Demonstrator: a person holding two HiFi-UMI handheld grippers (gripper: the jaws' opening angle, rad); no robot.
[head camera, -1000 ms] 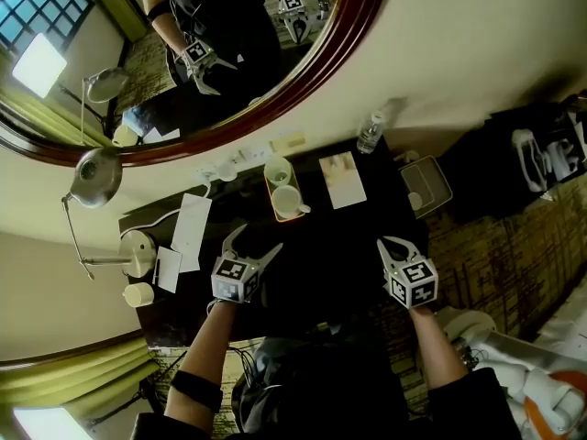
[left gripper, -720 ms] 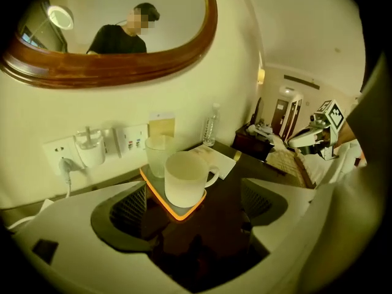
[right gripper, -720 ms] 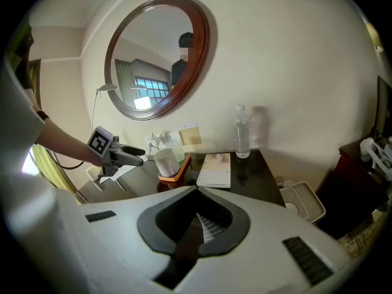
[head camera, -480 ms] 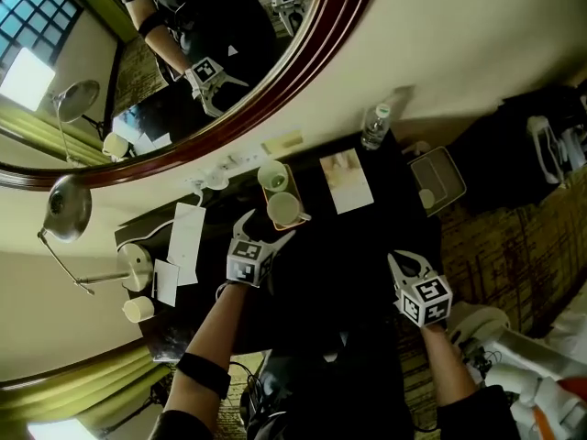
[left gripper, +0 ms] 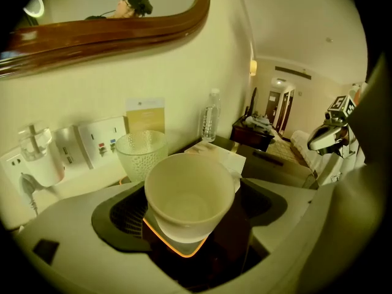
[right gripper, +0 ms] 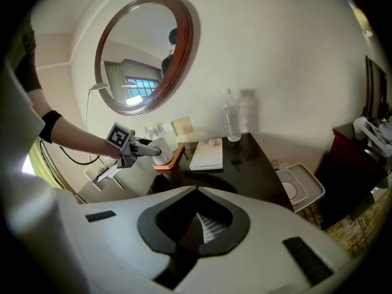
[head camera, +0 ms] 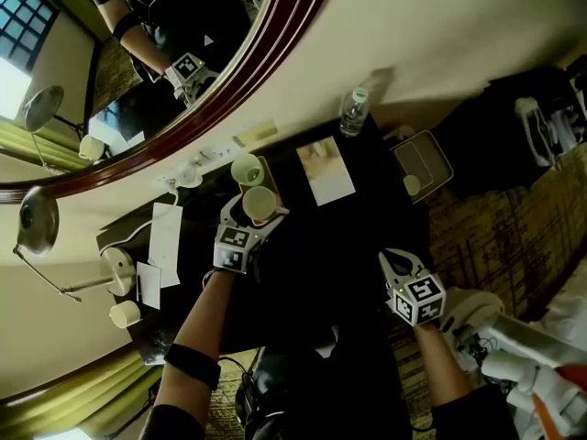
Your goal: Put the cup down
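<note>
straddling: left claw (head camera: 248, 211) around cup (left gripper: 187, 192) on tray (left gripper: 174, 250); jaws just opened | right claw (right gripper: 196, 208): closed

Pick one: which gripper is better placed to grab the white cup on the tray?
Left. The left gripper has just been opening its jaws, and they straddle the white cup without pressing on it. The right gripper is shut and well away from it.

No word, brand or number can be read. The small card (left gripper: 145, 114) standing at the table's back edge, against the wall, carries a line of print too fine to make out. The label on the water bottle (left gripper: 211, 116) at the table's back corner is likewise a blur.
</note>
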